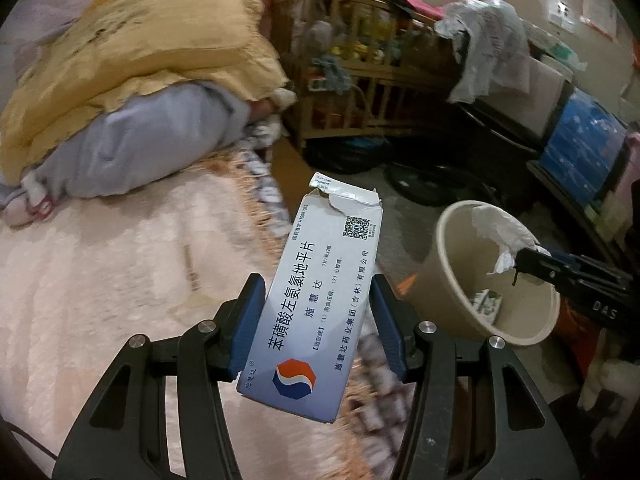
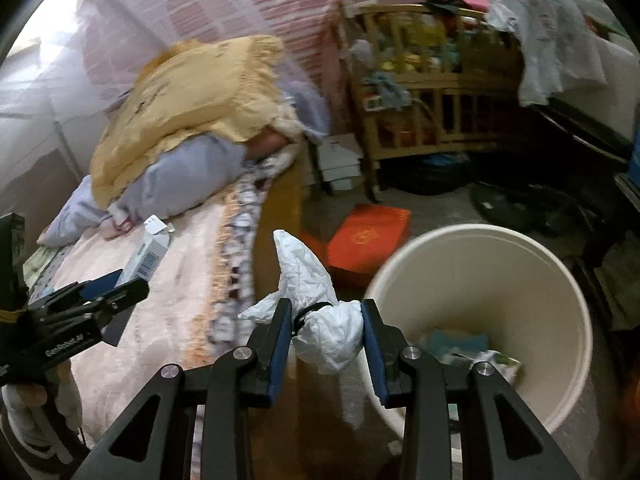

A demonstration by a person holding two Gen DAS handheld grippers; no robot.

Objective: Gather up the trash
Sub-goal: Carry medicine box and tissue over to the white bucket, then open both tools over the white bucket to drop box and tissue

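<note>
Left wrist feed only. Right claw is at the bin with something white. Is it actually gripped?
Observer: Yes. The right claw is shut on the tissue, which has a black band around its middle.
Operator: What's in the bin? I only see a green-white packet.
Observer: There's also a teal scrap beside that packet at the bottom of the bin.
Operator: Anything on the side of my box that I can't see?
Observer: A barcode. It's on the side of the box facing the right camera, above the left claw.
</note>
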